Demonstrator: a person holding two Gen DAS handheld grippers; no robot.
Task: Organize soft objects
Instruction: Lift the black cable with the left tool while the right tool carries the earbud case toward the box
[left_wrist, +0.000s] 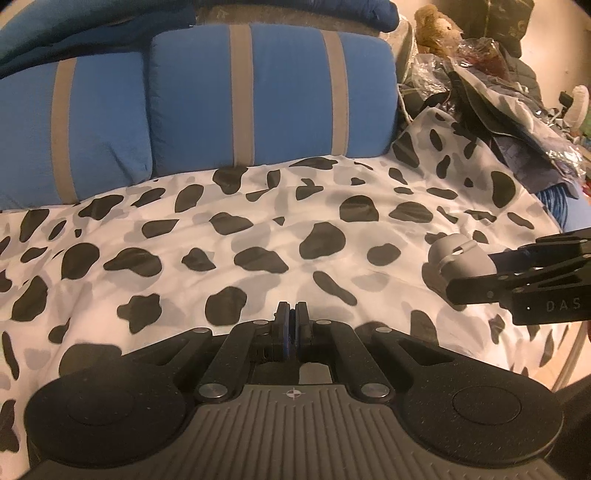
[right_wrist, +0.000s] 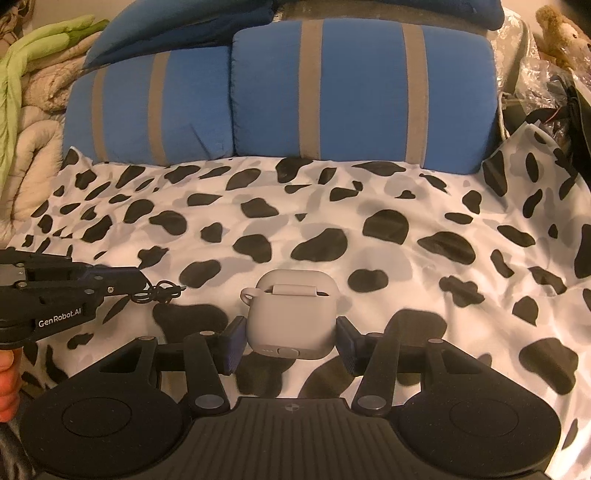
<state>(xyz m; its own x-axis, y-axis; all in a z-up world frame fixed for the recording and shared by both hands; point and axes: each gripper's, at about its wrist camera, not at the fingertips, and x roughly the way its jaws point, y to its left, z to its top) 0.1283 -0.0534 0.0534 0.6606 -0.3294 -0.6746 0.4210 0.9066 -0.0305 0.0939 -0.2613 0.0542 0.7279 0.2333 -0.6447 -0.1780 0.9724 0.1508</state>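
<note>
The right gripper (right_wrist: 290, 341) stands open around the grey earbud case (right_wrist: 290, 319) on the spotted blanket (right_wrist: 332, 221), so it should close gently and squarely, while the left gripper (left_wrist: 291, 325), at 9 o'clock, is closed on a small black cord (right_wrist: 159, 291).

I count two blue cushions with grey stripes (right_wrist: 364, 92), side by side along the far edge of the one cow-print sheet (right_wrist: 424, 266). One grey silicone earbud case (right_wrist: 290, 314) lies on the sheet toward its near edge. One small black cord (right_wrist: 160, 291) hangs at my left gripper (right_wrist: 140, 282). One brown teddy bear (left_wrist: 437, 27) sits past the sheet's far right corner. My grippers number two, the right gripper (right_wrist: 290, 341) being the other.
</note>
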